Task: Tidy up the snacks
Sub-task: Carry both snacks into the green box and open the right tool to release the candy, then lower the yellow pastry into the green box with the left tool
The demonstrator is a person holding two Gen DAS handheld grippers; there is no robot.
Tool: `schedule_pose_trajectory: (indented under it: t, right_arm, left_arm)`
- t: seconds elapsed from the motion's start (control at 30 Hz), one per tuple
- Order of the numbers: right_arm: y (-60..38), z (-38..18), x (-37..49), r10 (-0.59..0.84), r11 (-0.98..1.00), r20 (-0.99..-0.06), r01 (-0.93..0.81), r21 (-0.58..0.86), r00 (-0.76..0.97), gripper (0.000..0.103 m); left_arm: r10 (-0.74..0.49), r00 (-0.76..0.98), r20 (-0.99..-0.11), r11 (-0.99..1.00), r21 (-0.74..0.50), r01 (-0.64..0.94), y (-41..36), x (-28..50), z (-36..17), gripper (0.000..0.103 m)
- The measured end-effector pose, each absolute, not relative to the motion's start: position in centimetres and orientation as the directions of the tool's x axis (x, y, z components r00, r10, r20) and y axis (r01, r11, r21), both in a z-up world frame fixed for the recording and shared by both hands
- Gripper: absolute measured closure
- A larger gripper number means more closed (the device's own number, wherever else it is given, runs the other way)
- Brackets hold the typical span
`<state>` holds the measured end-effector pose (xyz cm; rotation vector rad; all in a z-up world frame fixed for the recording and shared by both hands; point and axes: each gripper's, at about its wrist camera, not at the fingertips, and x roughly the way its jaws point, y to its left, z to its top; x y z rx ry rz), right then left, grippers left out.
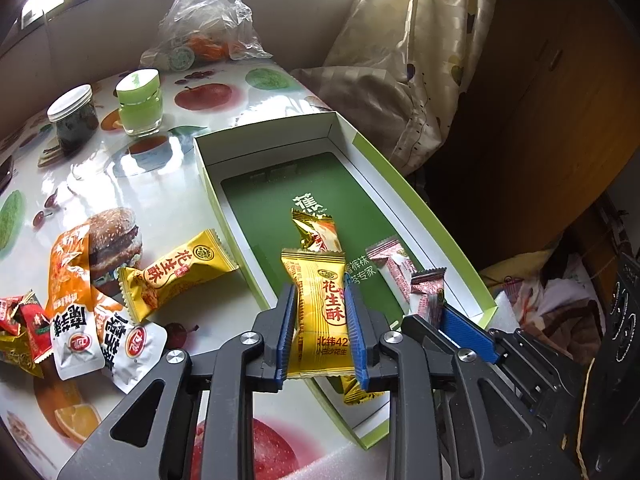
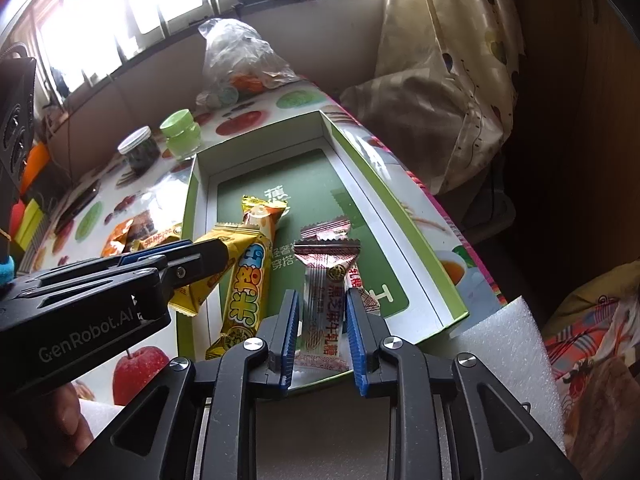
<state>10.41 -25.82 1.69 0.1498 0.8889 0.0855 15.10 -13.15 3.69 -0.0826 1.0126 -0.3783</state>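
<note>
yellow peanut-crisp packet (image 1: 320, 312) sits upright between the blue pads of the left gripper (image 1: 320, 300), both pads (image 1: 285, 320) lying along the packet's edges; whether they press or only touch it i cannot tell. its lower end hangs over the near wall of the green box (image 1: 384, 160). just ahead of that gripper, inside the box, lies a gold-and-orange packet (image 1: 316, 232); ahead and to its right a pink-and-white candy (image 1: 390, 264).

right gripper (image 2: 323, 304) has a striped sesame-nougat candy (image 2: 322, 292) standing between its pads (image 2: 354, 320). narrow gaps show on both sides of the wrapper, so the jaws look parted a little and not pinching. just behind it, touching, lies a second pink candy (image 2: 326, 232). left of this gripper a long yellow rice-snack bar (image 2: 244, 280) lies on the box floor, reaching toward the near wall.

outside the box, left of the left gripper: another yellow peanut packet (image 1: 176, 276), orange-and-white sachets (image 1: 92, 320), red wrappers (image 1: 24, 320), all on a fruit-print tablecloth (image 1: 168, 160). far ahead and left: green-lidded jar (image 1: 140, 104), dark jar with white lid (image 1: 74, 120), crumpled clear plastic bag (image 1: 208, 20). white foam block (image 2: 508, 344) lies right of the right gripper. a thumb (image 2: 72, 428) shows under the left tool.
</note>
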Motion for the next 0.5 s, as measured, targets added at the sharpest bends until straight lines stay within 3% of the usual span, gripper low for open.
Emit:
schedule_pose_trajectory:
  t: [0.5]
  right_arm:
    - [-25.5,2.1,9.9,0.115,0.990,-0.759,-0.009,0.143,0.641,0.070]
  left_arm:
    - [-0.341,0.505,-0.793,0.934,-0.227,0.275,-12.4,14.0,5.0,0.066]
